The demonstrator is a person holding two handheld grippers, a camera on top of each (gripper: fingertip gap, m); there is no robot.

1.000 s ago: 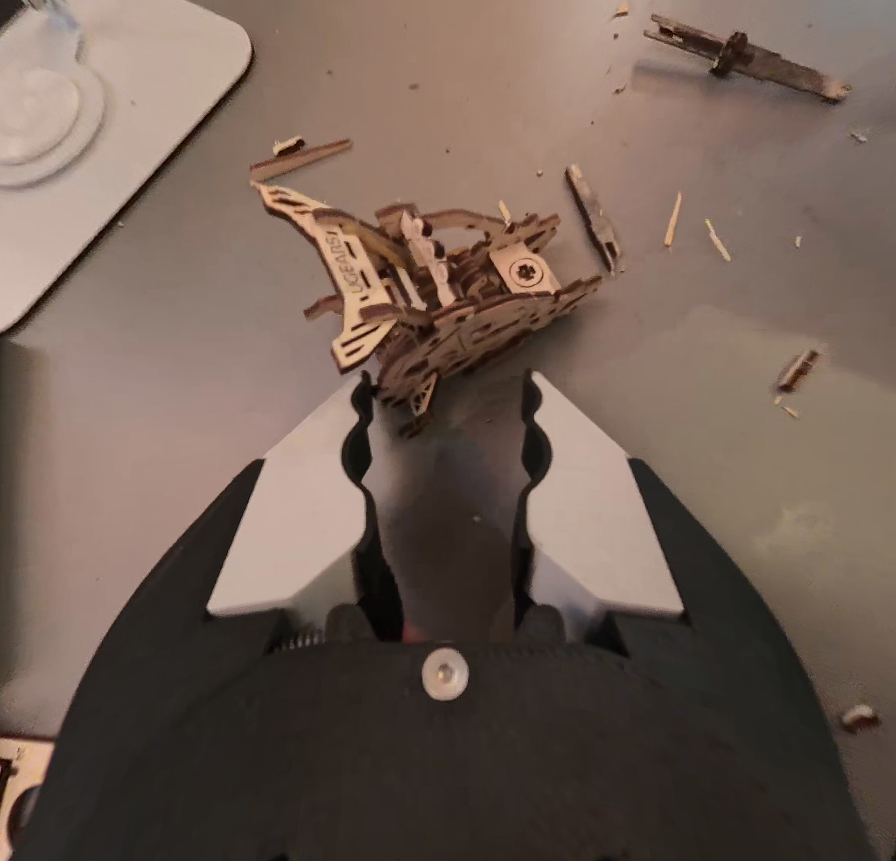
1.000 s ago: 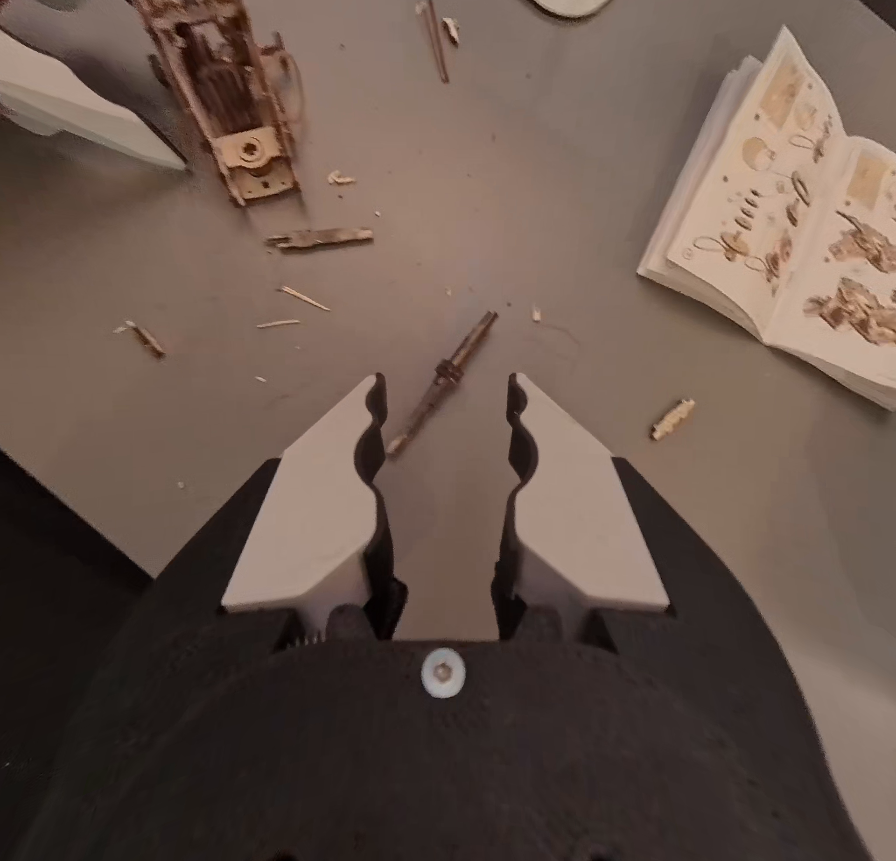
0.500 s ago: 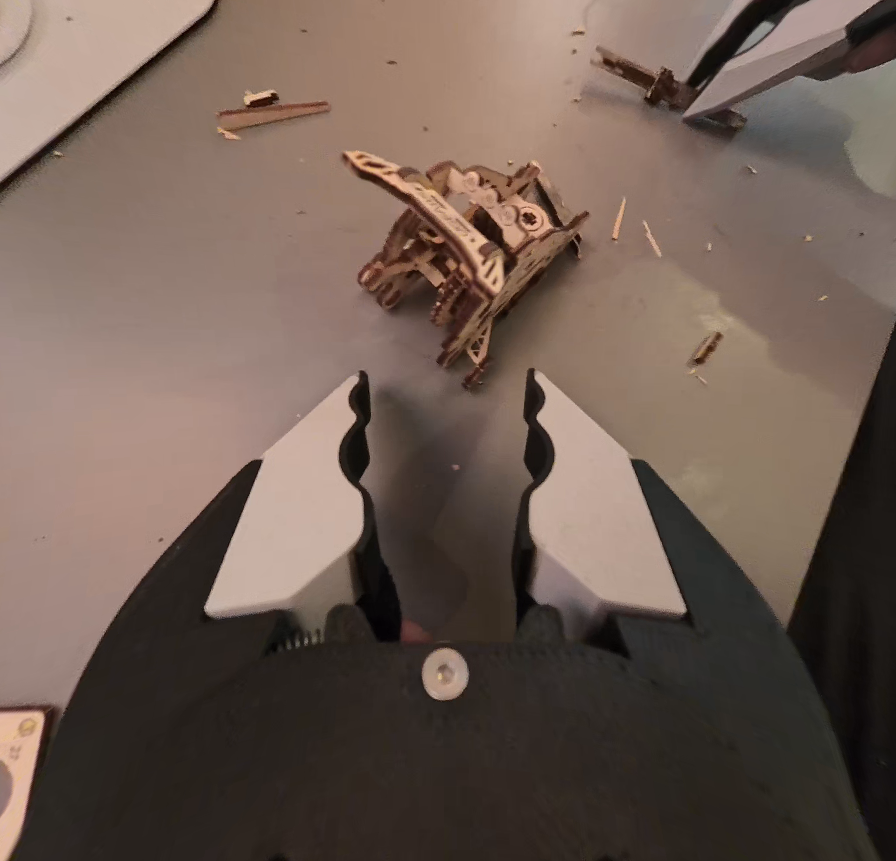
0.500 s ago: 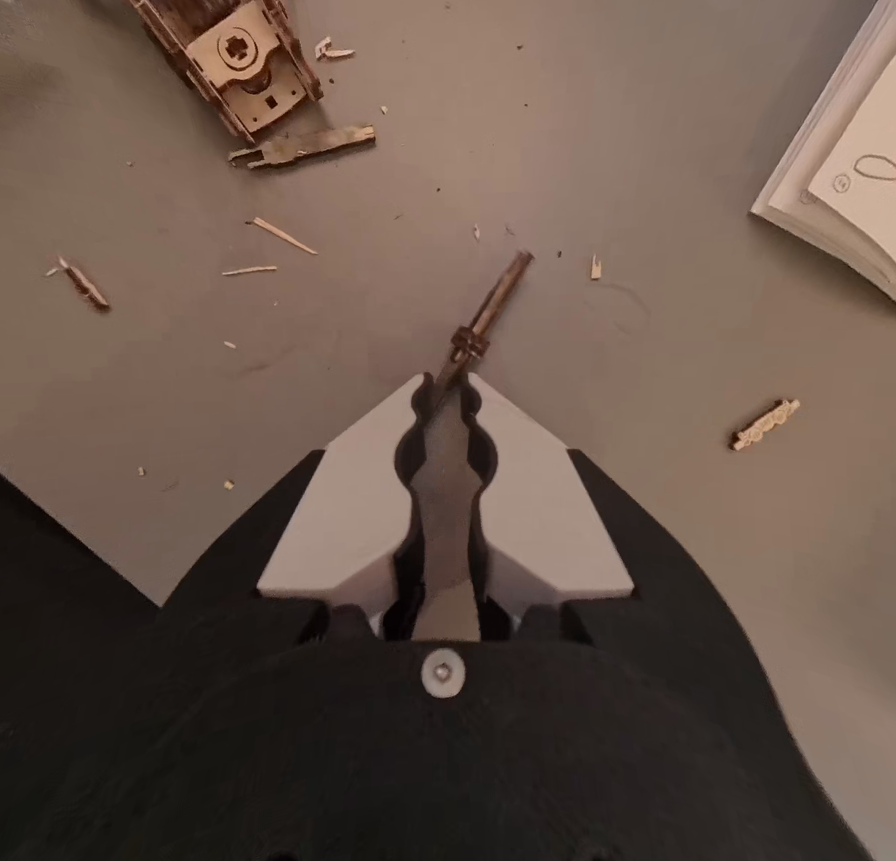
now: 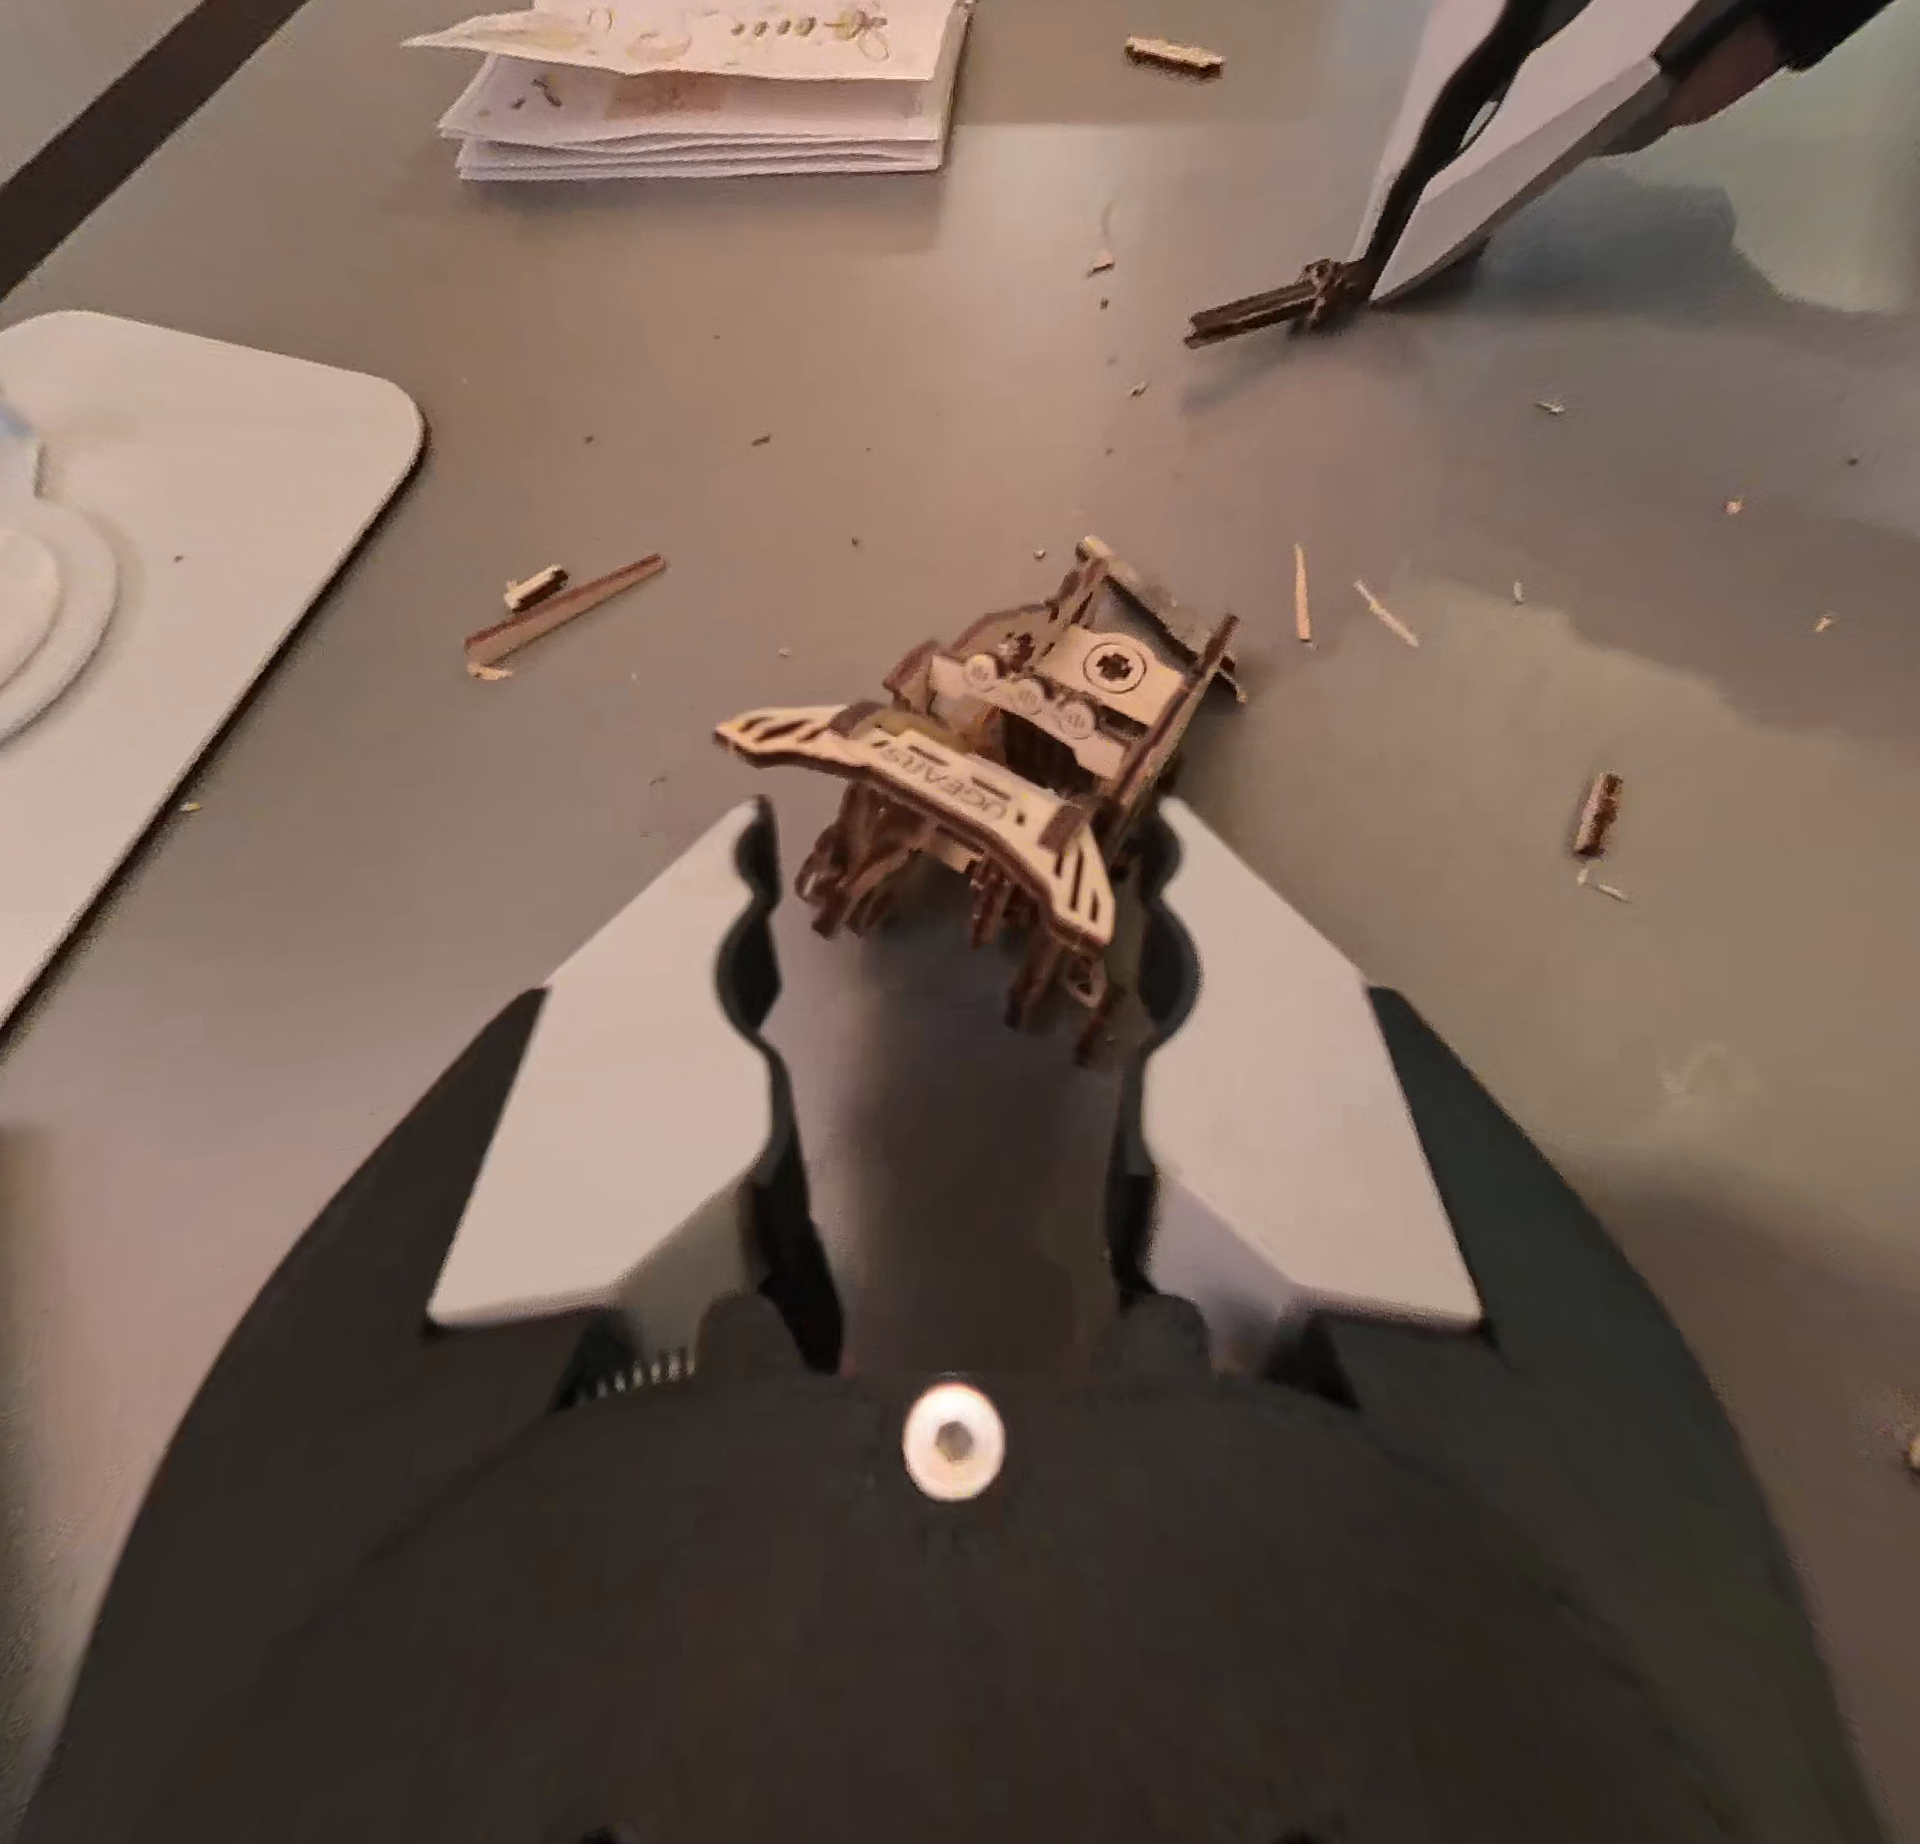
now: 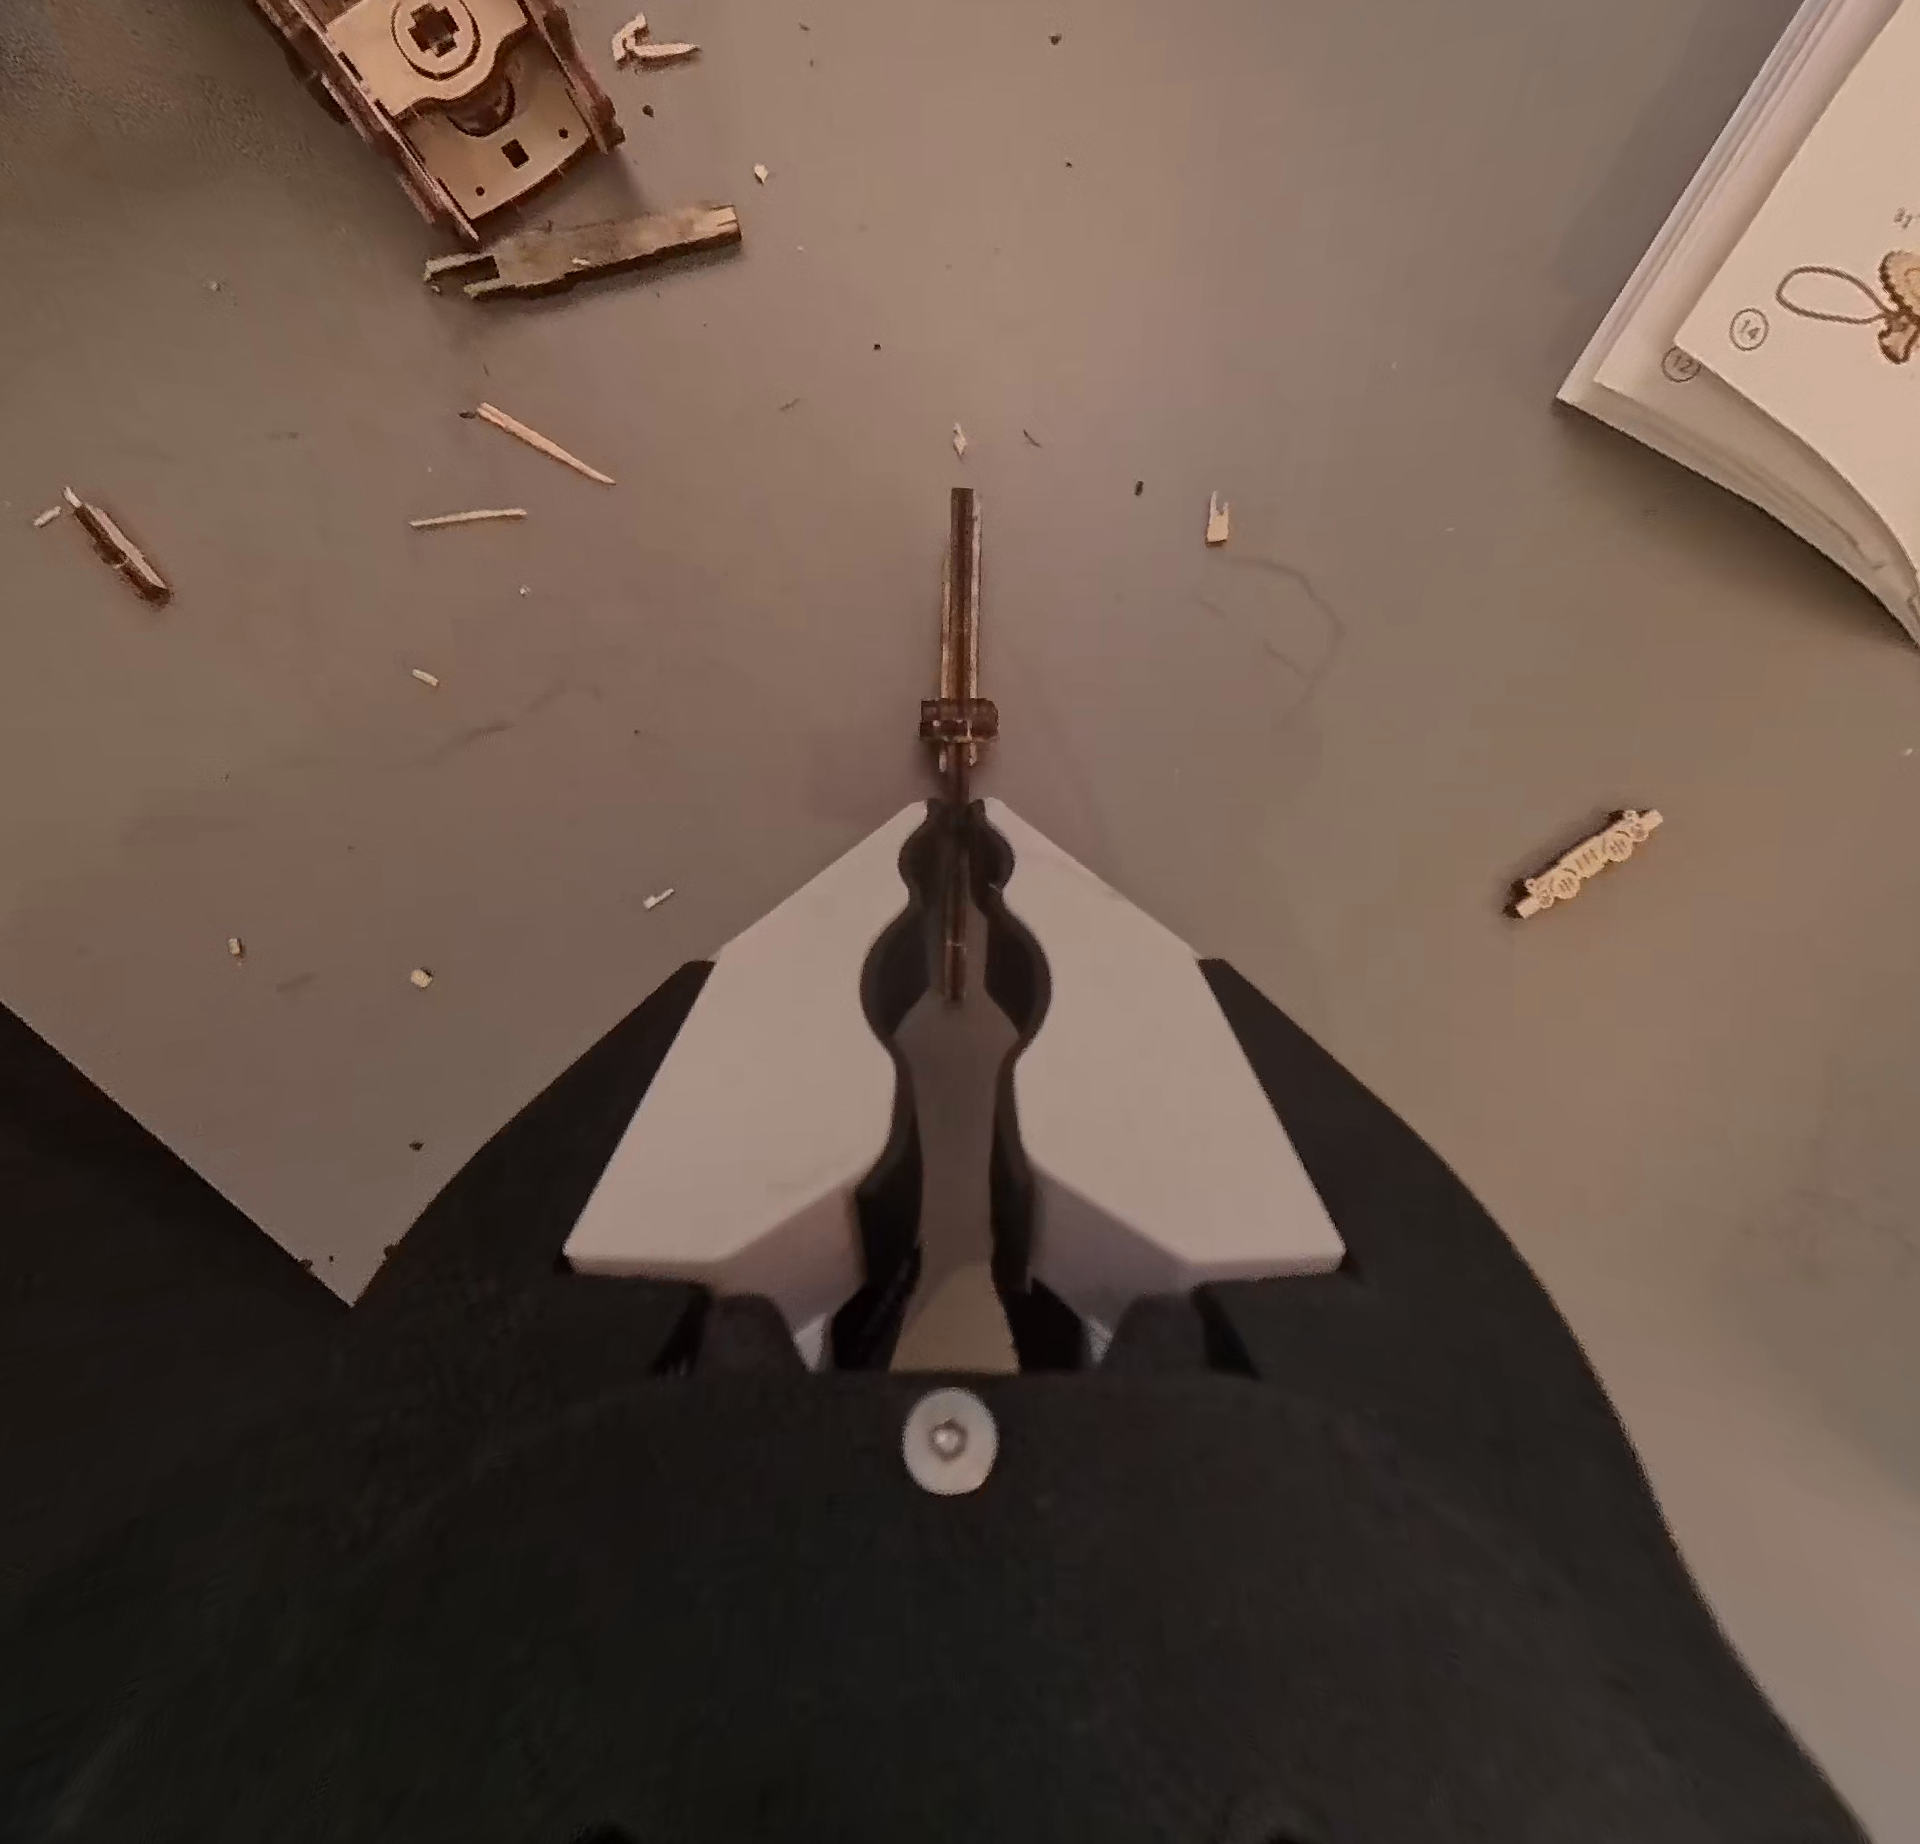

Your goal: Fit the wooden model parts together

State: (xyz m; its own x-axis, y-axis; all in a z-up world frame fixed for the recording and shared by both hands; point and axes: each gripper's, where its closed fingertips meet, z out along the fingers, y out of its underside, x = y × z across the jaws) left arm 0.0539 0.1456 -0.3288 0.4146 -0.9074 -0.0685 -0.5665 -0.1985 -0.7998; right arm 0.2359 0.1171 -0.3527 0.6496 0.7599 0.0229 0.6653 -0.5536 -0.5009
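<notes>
A part-built wooden model (image 5: 997, 755) stands on the grey table (image 5: 623, 423). My left gripper (image 5: 961, 828) is open around its near end. The model sits close to the right finger (image 5: 1226, 921), with a clear gap to the left finger (image 5: 686, 942). My right gripper (image 6: 956, 818) is shut on the near end of a thin dark wooden axle with a collar (image 6: 961, 631), which points straight ahead low over the table. The left wrist view shows the right gripper (image 5: 1382, 277) pinching this axle (image 5: 1268, 303) at the far right. The model's end also shows in the right wrist view (image 6: 436, 59).
An open instruction booklet (image 5: 727, 59) lies at the back and also shows in the right wrist view (image 6: 1787, 288). A white mat (image 5: 156, 568) lies left. Loose parts lie about: a flat strip (image 6: 592, 251), a long strip (image 5: 561, 610), a small light piece (image 6: 1584, 864), and splinters. My hands' fingertips stand some 20 cm from each other.
My right gripper closed on the axle, which swung into line with the fingers. My left gripper moved forward until the model sat between its open fingers.
</notes>
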